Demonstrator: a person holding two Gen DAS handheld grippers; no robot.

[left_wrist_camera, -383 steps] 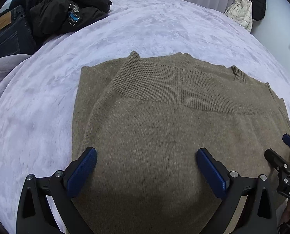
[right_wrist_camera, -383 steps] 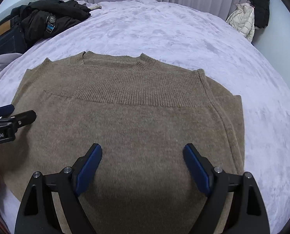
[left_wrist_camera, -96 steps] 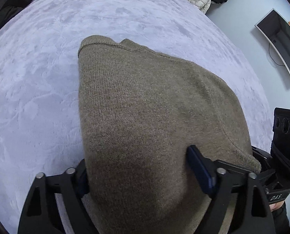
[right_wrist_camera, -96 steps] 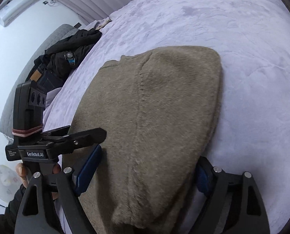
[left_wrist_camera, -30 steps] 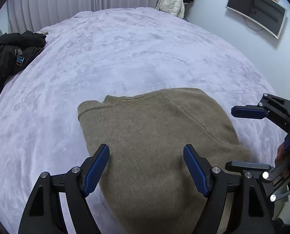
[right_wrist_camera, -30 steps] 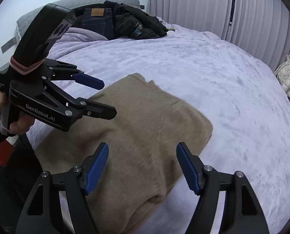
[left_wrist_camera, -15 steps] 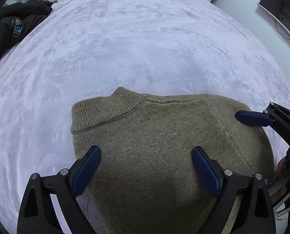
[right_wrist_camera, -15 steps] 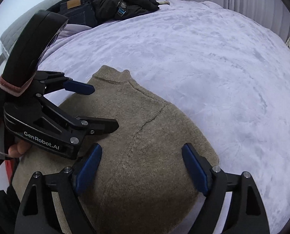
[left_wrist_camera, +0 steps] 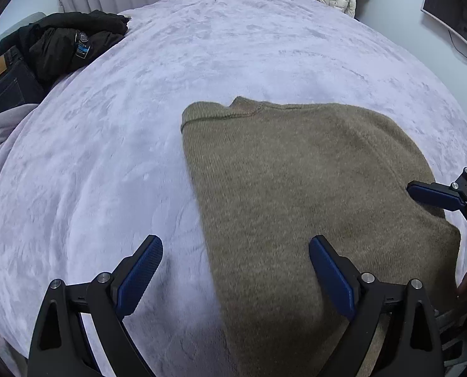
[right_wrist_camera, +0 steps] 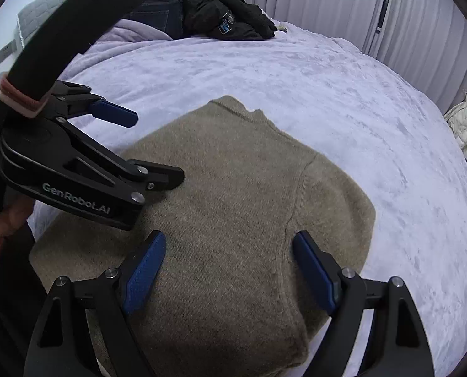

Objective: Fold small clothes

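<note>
Sweater, olive-brown knit, lies folded into a compact block on the lavender bed cover, toward the near edge of the bed; its ribbed collar points to the far side. Your left gripper hovers over the sweater's left edge, fingers spread wide and holding nothing: the left blue pad sits above bare cover, the right one above the knit. Your right gripper hangs over the sweater's near right part, its fingers likewise well apart and empty. From the right wrist view, the left gripper shows at left, over the sweater. Black jacket and dark jeans are heaped at the far left, well apart from the sweater.
</note>
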